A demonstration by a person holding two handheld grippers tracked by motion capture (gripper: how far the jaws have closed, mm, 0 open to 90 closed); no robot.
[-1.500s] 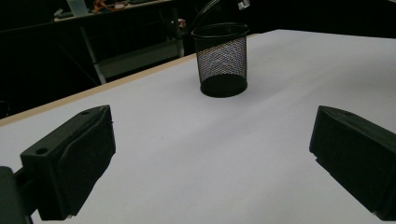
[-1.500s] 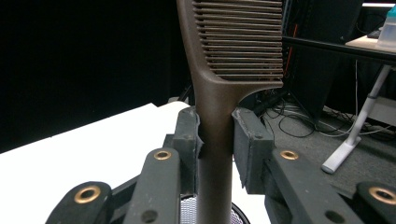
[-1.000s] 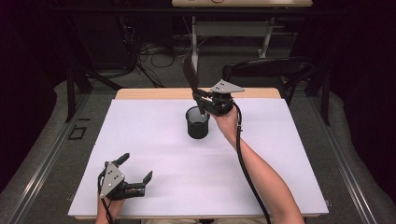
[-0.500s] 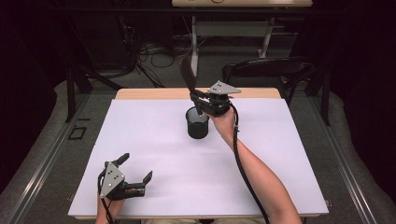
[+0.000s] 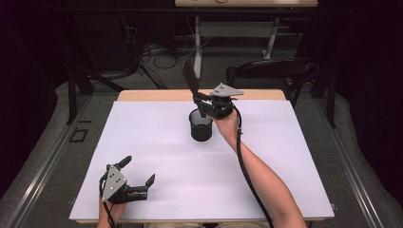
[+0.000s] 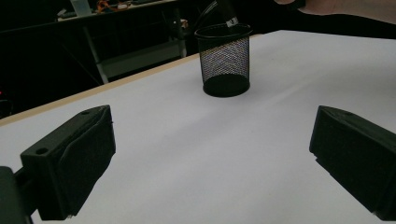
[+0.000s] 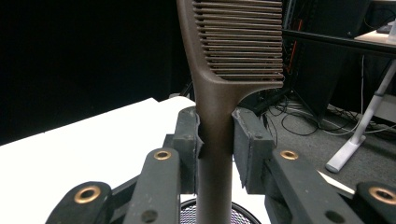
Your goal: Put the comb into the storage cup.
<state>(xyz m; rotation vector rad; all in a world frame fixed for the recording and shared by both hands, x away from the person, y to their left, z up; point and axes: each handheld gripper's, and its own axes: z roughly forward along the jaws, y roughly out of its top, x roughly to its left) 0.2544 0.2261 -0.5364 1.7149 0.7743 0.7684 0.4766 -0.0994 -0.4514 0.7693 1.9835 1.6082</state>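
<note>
Two grippers on a white table (image 5: pixel 285 156), each held in a person's hand. The right gripper (image 5: pixel 203 100) is up near the far edge, and its jaws are squeezed tight on the handle of a dark brown comb (image 5: pixel 190 78). In the right gripper view you can see both pads pressed flat against the comb (image 7: pixel 219 93) handle, teeth end pointing up and away, with the lower end of the handle going down toward the rim of a black mesh cup (image 7: pixel 215 212) right underneath. From the high view the cup (image 5: pixel 201 126) stands upright on the table just below that gripper, comb sticking up at a slant above it. Can't tell if the comb's tip is actually inside the cup or just over it.

The left gripper (image 5: pixel 138 178) sits low at the near left corner, well apart from the cup, jaws spread wide with nothing between them. Its own view shows the cup (image 6: pixel 224 63) off in the distance between the two open jaws.
</note>
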